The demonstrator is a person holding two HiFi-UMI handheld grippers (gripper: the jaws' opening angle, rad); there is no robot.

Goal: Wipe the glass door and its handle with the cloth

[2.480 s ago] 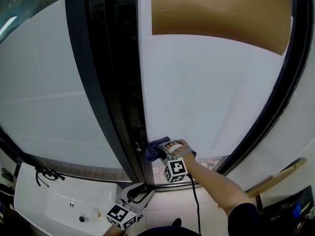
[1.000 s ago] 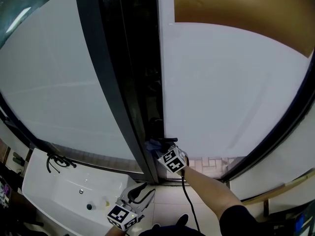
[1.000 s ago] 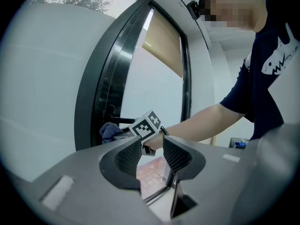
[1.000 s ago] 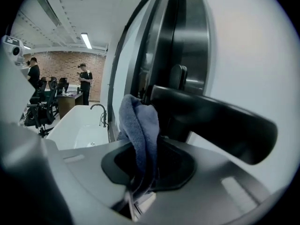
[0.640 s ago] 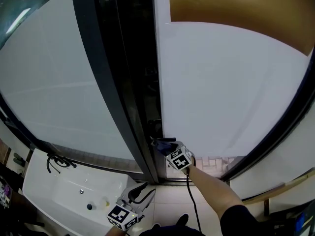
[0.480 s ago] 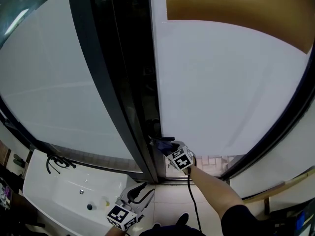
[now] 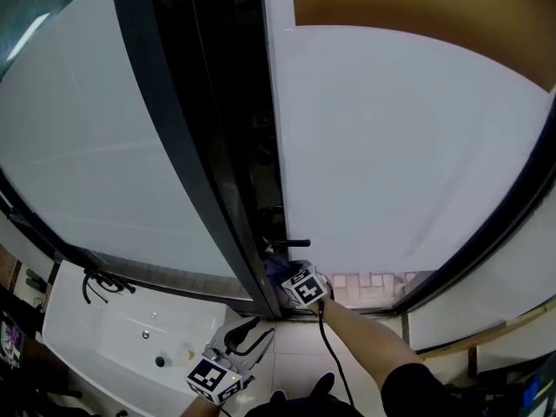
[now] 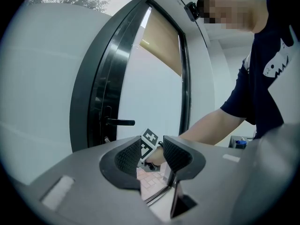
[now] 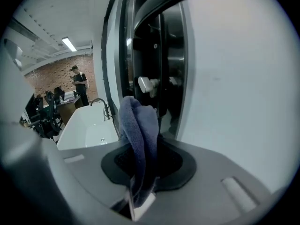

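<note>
The frosted glass door (image 7: 391, 146) stands in a black frame, its black lever handle (image 7: 294, 243) low on its left edge. My right gripper (image 7: 287, 276) is shut on a blue cloth (image 7: 275, 269) just below that handle, against the door's edge. In the right gripper view the cloth (image 9: 139, 130) folds up out of the right gripper (image 9: 141, 161) in front of the dark door edge (image 9: 168, 55) and its white latch (image 9: 146, 84). My left gripper (image 7: 248, 334) hangs low and open, holding nothing. In its own view the left gripper (image 8: 151, 154) faces the handle (image 8: 120, 122).
A white basin (image 7: 104, 354) with a black tap (image 7: 94, 283) stands at the lower left beside a fixed frosted pane (image 7: 78, 146). Tiled floor (image 7: 365, 281) shows behind the door's foot. A person (image 9: 80, 84) stands far back in a brick-walled room.
My right gripper has carried the cloth left off the glass and down, from beside the handle to just under it at the door's edge. The left gripper has stayed low.
</note>
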